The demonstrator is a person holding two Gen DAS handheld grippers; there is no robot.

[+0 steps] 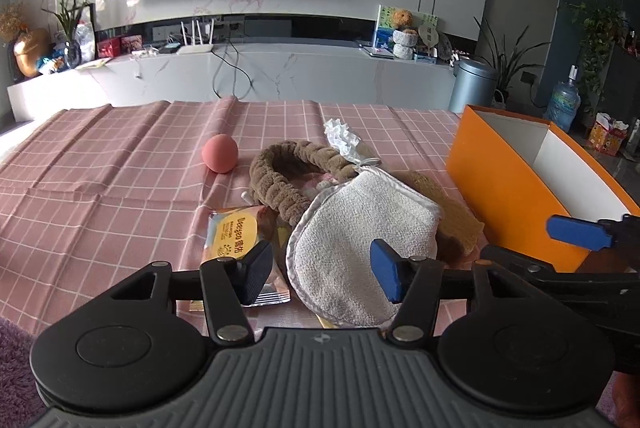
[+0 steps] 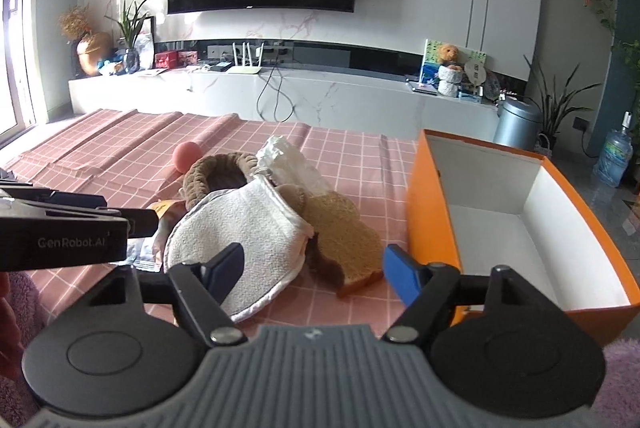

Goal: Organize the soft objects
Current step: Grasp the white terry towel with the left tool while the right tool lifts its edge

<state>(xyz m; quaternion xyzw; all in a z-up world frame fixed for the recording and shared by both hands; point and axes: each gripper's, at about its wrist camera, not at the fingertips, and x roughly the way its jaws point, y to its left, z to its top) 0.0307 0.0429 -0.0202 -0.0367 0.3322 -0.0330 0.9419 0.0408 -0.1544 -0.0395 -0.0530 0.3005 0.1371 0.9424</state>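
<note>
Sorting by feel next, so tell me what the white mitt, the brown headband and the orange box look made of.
White mitt: looped terry cloth, matte, with stitched edging. Brown headband: plush fleece, by its fuzzy ribbed twists. Orange box: probably stiff smooth cardboard, white inside, with straight thin walls.

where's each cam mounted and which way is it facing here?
Left wrist: on the left gripper, jaws open, looking along its fingers at the white mitt; the right gripper's blue fingertip shows at right.
Right wrist: on the right gripper, jaws open, facing the mitt and sponge; the left gripper's body enters at left.
Shared: mitt, brown headband, pink ball, orange box, TV wall.
</note>
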